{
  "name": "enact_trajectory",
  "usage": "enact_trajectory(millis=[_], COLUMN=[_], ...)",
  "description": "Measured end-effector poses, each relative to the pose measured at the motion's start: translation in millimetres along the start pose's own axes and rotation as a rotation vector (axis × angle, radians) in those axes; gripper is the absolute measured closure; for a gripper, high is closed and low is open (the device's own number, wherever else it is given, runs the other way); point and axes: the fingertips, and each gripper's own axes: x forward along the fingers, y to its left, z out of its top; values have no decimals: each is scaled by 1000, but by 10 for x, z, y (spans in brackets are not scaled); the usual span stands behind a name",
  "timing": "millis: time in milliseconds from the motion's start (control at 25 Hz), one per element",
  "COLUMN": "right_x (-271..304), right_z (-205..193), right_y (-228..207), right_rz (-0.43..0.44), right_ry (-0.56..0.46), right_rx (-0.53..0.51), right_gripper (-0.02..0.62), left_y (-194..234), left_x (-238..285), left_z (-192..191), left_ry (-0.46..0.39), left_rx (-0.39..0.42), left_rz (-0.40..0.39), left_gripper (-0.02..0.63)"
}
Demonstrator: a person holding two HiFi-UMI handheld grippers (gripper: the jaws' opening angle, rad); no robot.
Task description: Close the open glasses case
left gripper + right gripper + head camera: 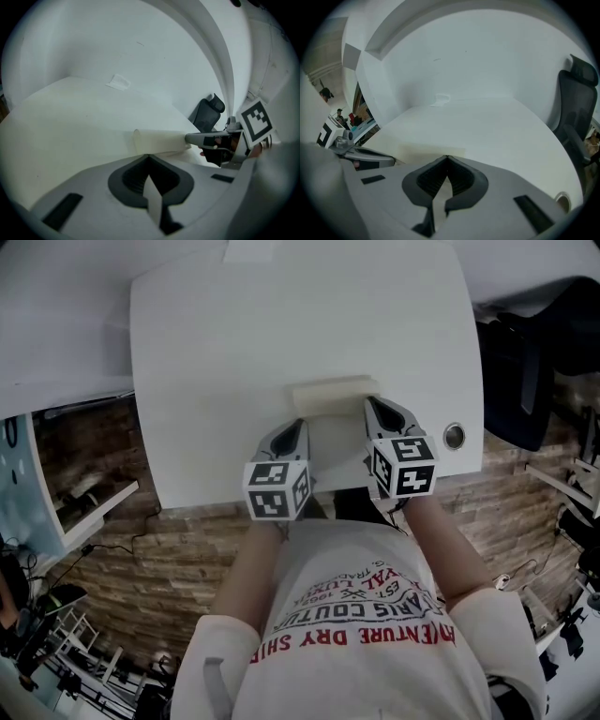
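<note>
A cream glasses case (335,395) lies lengthwise on the white table (234,343), near its front edge. Its lid looks down, and I see no gap. My left gripper (299,424) is shut and empty, with its tip just below the case's left end. In the left gripper view the case (159,141) sits right beyond the shut tips (149,156). My right gripper (371,402) is also shut, its tip against the case's right end. In the right gripper view the case (424,152) shows pale beyond the tips (447,157).
A round cable grommet (454,436) sits in the table to the right of the right gripper. A black office chair (525,352) stands off the table's right side. A small white slip (251,249) lies at the far edge. The floor has a brick pattern.
</note>
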Motion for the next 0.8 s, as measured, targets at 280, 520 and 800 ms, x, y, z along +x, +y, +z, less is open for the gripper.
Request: enact_trajectory(millis=[280,520,800], right_x=[-25,-226,-725], right_z=[47,401,963], right_y=[-1,118,310], right_rz=[17,47,68], right_ry=[-12,-110,-287], right_rx=[20,-20,-114], right_gripper=[583,583,583], left_y=[-12,-101,-510], left_x=[1,-203,-761], left_z=[14,349,1131], left_ry=[-2,-84,-305], left_rx=[-10,6,147], left_rz=[-12,-9,-21], left_gripper=[601,601,601])
